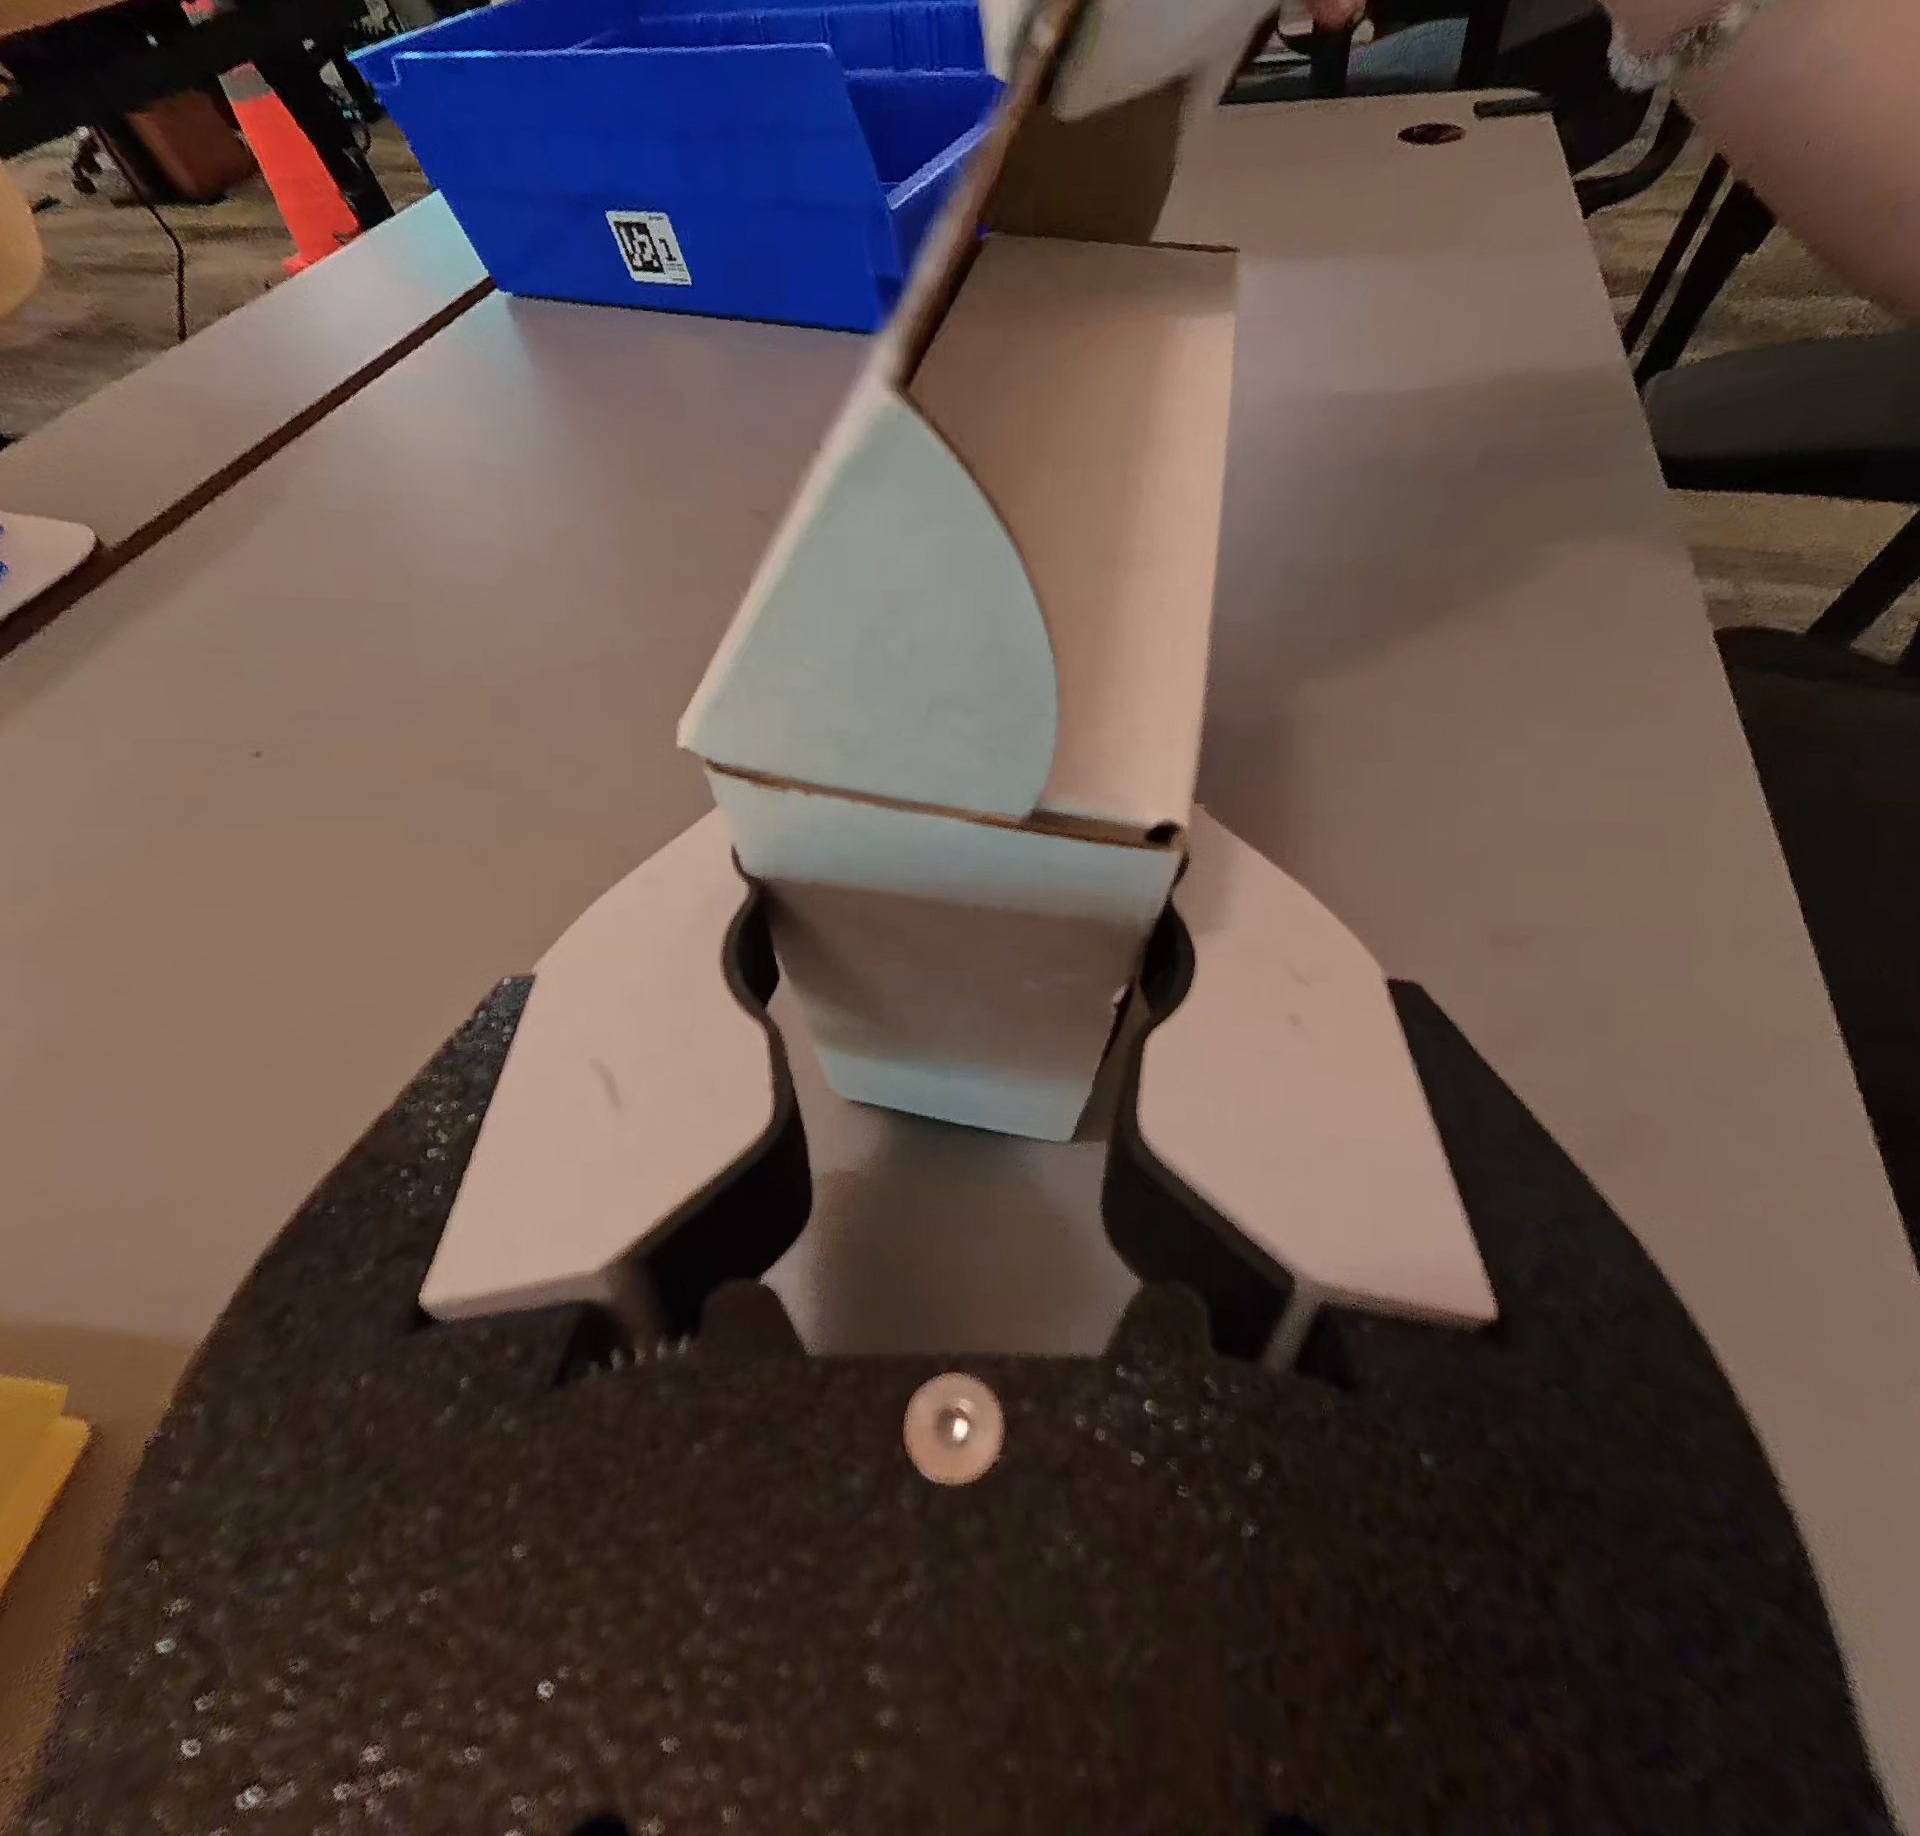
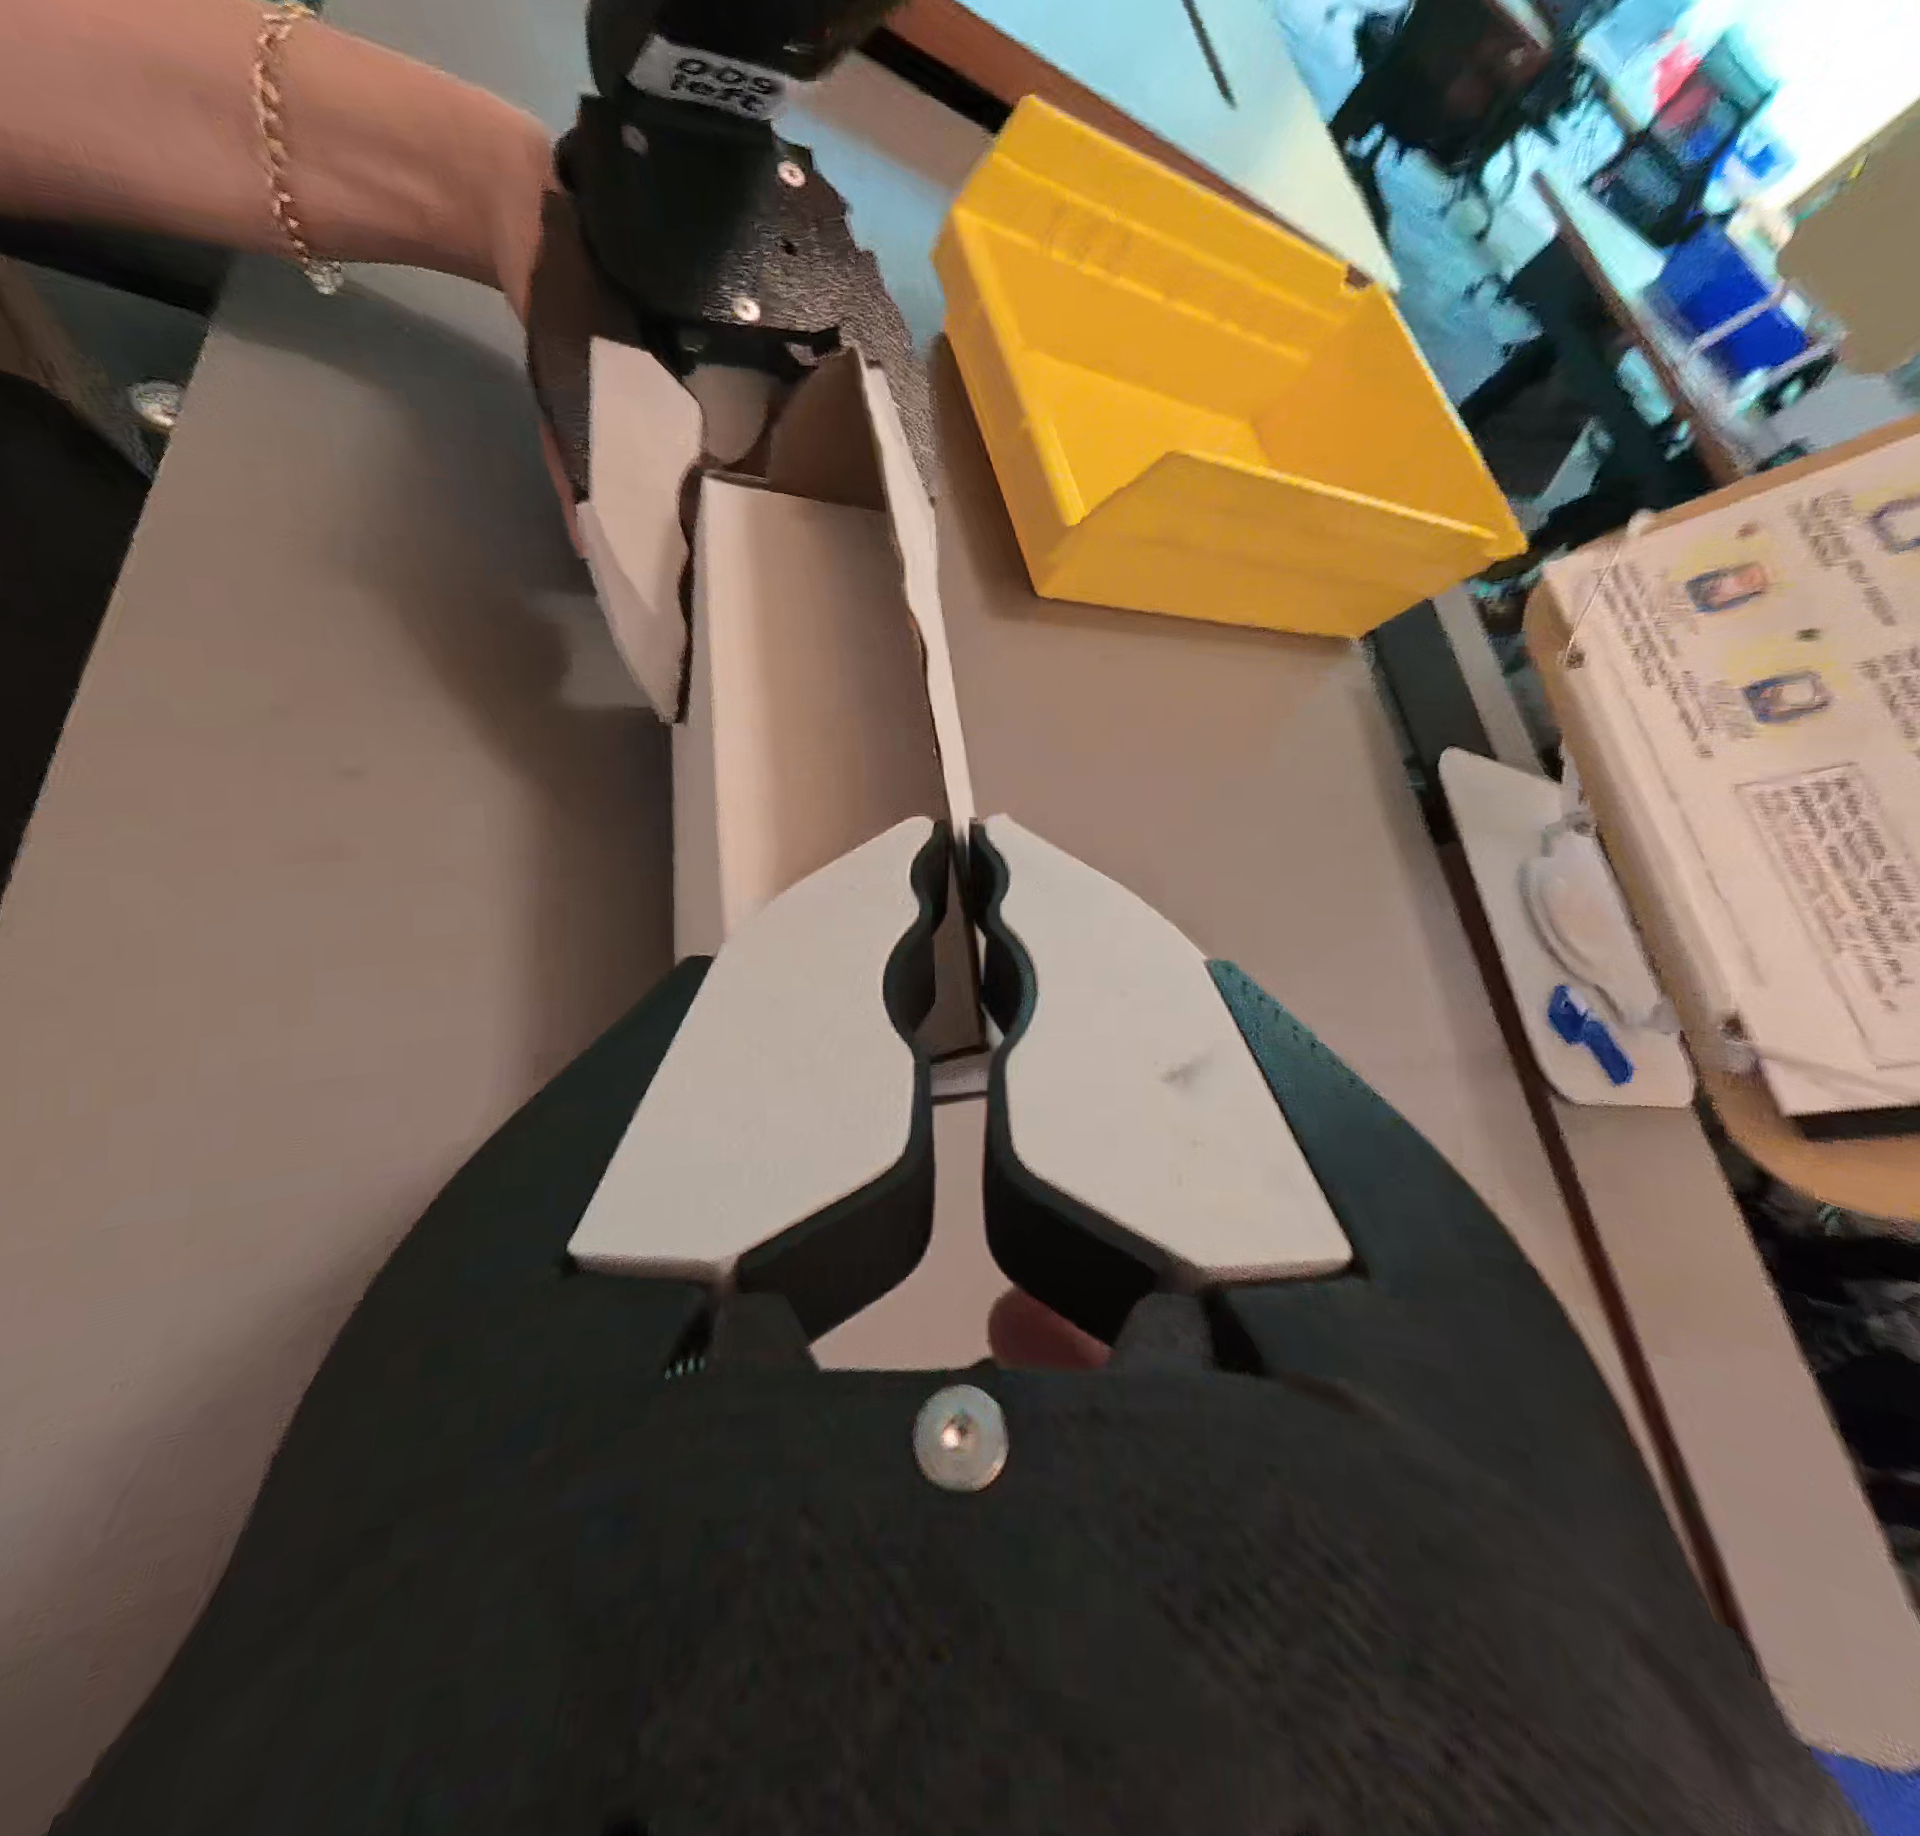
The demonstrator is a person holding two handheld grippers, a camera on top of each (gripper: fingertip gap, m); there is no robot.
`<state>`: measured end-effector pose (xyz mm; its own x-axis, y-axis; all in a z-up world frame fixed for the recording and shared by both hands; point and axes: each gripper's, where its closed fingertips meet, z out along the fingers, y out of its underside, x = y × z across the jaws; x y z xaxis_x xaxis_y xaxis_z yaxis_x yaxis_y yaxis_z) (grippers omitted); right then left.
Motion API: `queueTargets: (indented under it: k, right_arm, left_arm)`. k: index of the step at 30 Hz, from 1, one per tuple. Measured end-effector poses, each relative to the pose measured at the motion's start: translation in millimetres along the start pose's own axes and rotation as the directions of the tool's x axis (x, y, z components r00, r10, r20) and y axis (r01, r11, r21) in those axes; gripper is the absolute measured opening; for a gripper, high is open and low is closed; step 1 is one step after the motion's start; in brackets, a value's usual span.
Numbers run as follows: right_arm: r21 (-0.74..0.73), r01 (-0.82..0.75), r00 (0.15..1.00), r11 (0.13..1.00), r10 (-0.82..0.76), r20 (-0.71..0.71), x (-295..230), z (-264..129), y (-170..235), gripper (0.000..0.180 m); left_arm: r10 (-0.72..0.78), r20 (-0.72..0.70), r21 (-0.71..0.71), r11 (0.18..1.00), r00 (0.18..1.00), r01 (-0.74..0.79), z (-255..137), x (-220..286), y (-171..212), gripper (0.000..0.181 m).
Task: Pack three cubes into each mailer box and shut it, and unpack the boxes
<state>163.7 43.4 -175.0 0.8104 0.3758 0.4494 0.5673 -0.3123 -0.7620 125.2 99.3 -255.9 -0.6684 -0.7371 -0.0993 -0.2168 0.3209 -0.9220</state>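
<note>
A white mailer box [image 1: 951,867] lies lengthwise on the grey table [image 1: 364,747]. My left gripper [image 1: 961,913] is shut on its near end, one finger on each side wall. The lid [image 1: 883,633] stands raised and tilted, its rounded side flap showing. My right gripper [image 2: 961,836] is shut on the lid's edge [image 2: 935,664] at the box's other end and shows blurred in the left wrist view [image 1: 1101,10]. In the right wrist view the box body [image 2: 800,664] runs away to the left gripper [image 2: 727,404]. No cubes show.
A blue bin [image 1: 675,155] stands behind the box. A yellow bin [image 2: 1195,415] stands to the right in the right wrist view. Papers on a round table [image 2: 1766,747] lie past the table edge. Chairs [image 1: 1818,436] and an orange cone [image 1: 296,165] stand off the table. The gap from one gripper's tips to the other's is roughly 11 cm.
</note>
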Motion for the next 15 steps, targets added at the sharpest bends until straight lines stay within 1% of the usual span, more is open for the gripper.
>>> queueTargets:
  k: [1,3,4,6,7,9,10,12,13,15]
  right_arm:
    - [-0.003,-0.055,0.998,0.998,0.055,0.008,3.7,-0.4,-0.6,0.003]
    - [0.009,-0.197,0.977,0.980,0.196,0.084,5.1,-0.7,-2.3,0.003]
    - [0.013,-0.234,0.968,0.972,0.232,0.099,6.9,-0.5,-1.5,0.003]
    - [0.021,-0.264,0.959,0.964,0.260,0.109,6.7,-0.6,-2.3,0.004]
    - [0.016,-0.254,0.962,0.967,0.251,0.102,5.7,0.3,-2.7,0.004]
    - [-0.004,-0.207,0.977,0.978,0.207,0.050,5.6,3.1,-2.3,0.004]
    - [-0.021,-0.192,0.981,0.981,0.192,0.024,5.9,3.3,-1.6,0.003]
    - [-0.038,-0.175,0.985,0.984,0.175,-0.001,5.4,1.7,-1.0,0.003]
    - [-0.043,-0.177,0.984,0.983,0.177,-0.010,5.7,1.0,0.3,0.003]
    - [-0.034,-0.196,0.981,0.980,0.196,-0.013,6.0,0.9,2.1,0.003]
  left_arm:
    - [0.016,-0.001,0.001,1.000,1.000,-0.016,-0.4,0.7,0.0,0.068]
    - [0.036,0.008,0.014,0.999,0.999,-0.037,-1.1,0.2,-1.4,0.068]
    - [0.040,0.017,0.023,0.999,0.999,-0.041,-1.3,-0.5,-2.9,0.068]
    - [0.053,0.044,0.018,0.998,0.998,-0.054,-2.6,-2.8,-3.2,0.069]
    - [0.044,0.062,-0.003,0.999,0.997,-0.043,-4.3,-4.3,-1.9,0.069]
    - [0.038,0.151,-0.061,0.998,0.988,-0.029,-15.1,-15.1,-1.2,0.074]
    - [0.050,0.188,-0.070,0.997,0.981,-0.037,-25.0,-19.0,-5.9,0.071]
    - [0.112,0.259,-0.035,0.994,0.959,-0.106,-49.4,-20.6,-29.2,0.059]
    - [0.154,0.302,-0.016,0.988,0.941,-0.156,-61.0,-18.9,-44.2,0.048]
    - [0.247,0.322,0.008,0.965,0.914,-0.264,-71.9,-0.5,-72.6,0.012]
